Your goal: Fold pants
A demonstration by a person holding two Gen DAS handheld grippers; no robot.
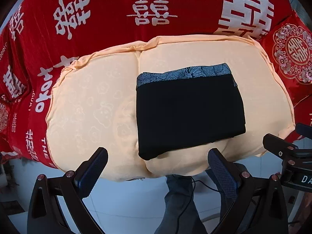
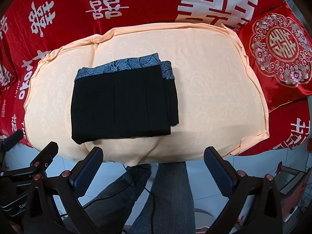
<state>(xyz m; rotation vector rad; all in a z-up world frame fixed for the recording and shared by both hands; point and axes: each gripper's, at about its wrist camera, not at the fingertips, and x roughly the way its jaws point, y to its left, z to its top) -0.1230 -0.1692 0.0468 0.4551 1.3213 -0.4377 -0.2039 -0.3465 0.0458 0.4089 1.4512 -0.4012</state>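
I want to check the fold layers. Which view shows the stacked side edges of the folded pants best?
The right wrist view: the pants show stepped layer edges along their right side. The left wrist view shows the pants mostly as one flat black block.

We see the red bedspread (image 1: pixel 109 44) run out past the top and side edges of both wrist views, its large white characters cut off. The peach cushion (image 1: pixel 93 105) hides whatever bedspread lies beneath it. Under the folded black pants (image 2: pixel 124 105) we cannot count the layers, and their underside is hidden. The embroidered red pillow (image 2: pixel 280 58) is clipped at the right edge. The person's legs (image 2: pixel 171 195) vanish below the frame.
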